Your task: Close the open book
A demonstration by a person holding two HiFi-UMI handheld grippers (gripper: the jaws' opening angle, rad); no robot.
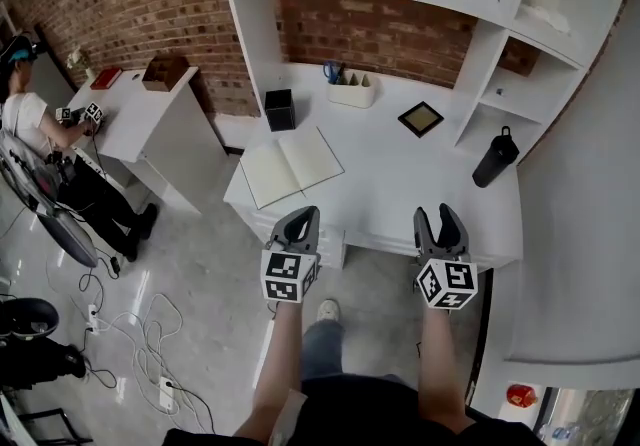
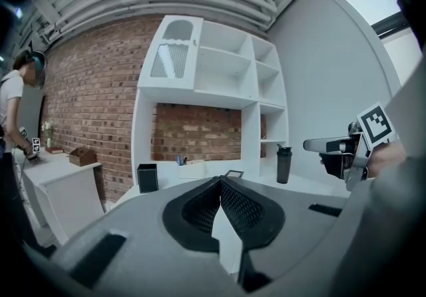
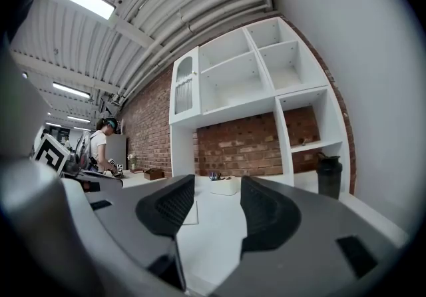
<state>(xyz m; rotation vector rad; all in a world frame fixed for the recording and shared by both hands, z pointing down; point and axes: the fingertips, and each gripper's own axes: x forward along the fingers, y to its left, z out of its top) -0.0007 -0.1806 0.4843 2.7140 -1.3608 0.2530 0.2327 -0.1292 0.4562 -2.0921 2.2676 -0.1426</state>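
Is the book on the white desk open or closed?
Open: the book lies flat, two pale pages spread either side of its spine.

Bright ceiling light, fisheye edges, sharp

Grey plastic left gripper (image 1: 298,218) and matching right gripper (image 1: 437,218), each with black ribbed pads (image 2: 243,209) and a white cube (image 1: 289,276) printed with black square markers. The person wears blue jeans (image 1: 322,349), a white shoe (image 1: 327,310), a dark top (image 1: 360,416).

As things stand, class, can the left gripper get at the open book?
Probably yes: the left gripper hovers just short of the open book, with only bare desk between them. Its jaws are shut.
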